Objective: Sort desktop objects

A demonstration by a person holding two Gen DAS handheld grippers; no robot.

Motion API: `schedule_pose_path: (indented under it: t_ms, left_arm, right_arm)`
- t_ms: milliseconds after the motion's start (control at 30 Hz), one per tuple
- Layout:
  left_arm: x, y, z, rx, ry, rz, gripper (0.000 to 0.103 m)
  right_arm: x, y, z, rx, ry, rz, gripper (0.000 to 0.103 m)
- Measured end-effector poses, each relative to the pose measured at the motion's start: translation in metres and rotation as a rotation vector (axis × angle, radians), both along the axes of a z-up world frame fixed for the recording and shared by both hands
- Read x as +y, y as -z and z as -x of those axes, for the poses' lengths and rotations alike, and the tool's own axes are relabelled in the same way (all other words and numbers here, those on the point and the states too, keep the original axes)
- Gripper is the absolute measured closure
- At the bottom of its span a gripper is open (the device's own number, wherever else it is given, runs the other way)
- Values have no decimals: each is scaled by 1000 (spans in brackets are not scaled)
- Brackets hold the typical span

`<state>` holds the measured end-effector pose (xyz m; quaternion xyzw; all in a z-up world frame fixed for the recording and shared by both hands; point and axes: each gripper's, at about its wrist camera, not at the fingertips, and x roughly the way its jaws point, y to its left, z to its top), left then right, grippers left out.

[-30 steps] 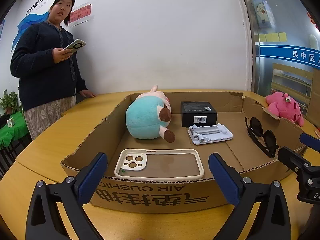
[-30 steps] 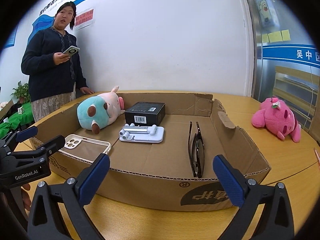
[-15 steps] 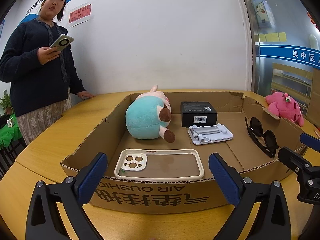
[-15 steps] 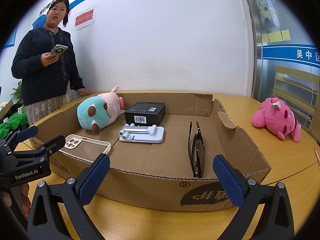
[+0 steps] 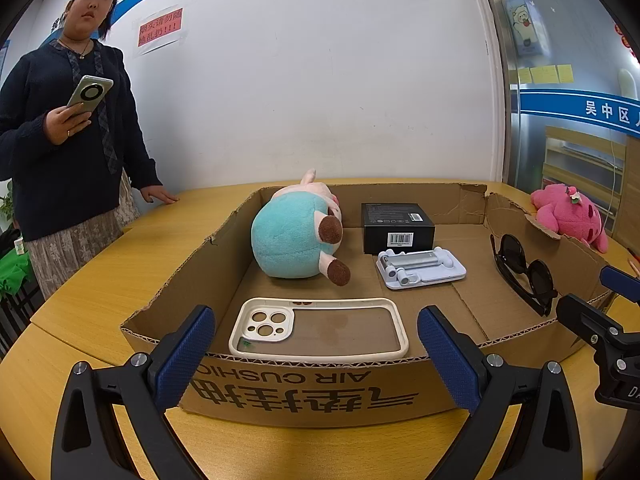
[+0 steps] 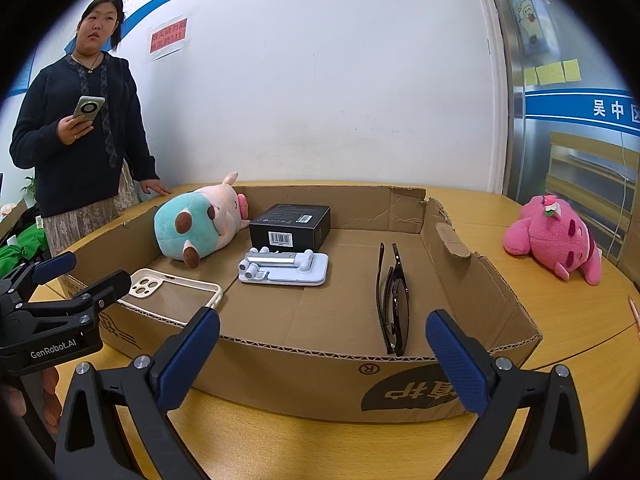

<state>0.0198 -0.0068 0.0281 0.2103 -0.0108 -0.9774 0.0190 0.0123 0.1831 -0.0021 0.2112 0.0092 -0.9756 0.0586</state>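
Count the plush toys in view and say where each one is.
2. The teal-and-pink plush pig lies inside the cardboard box, at its far left corner. The pink plush toy lies outside the box, on the wooden table to the right. None seems hidden.

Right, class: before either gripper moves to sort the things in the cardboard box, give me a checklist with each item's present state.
1. Left gripper open, empty: ok.
2. Right gripper open, empty: ok.
3. Phone case lies flat by the near wall of the cardboard box, unobstructed: ok.
4. Sunglasses folded, apart from the phone stand: ok.
5. Where each item should go: cannot tell.
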Motion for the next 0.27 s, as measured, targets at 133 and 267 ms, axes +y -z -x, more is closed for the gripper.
schedule_pose_path:
  t_ms: [133,267]
  left_arm:
    - [1,0,0,0,-1,0,1]
    - [1,0,0,0,-1,1,1]
  right_arm:
    - [0,0,0,0,0,-1,0]
    - [-1,-1,-1,0,1,2,0]
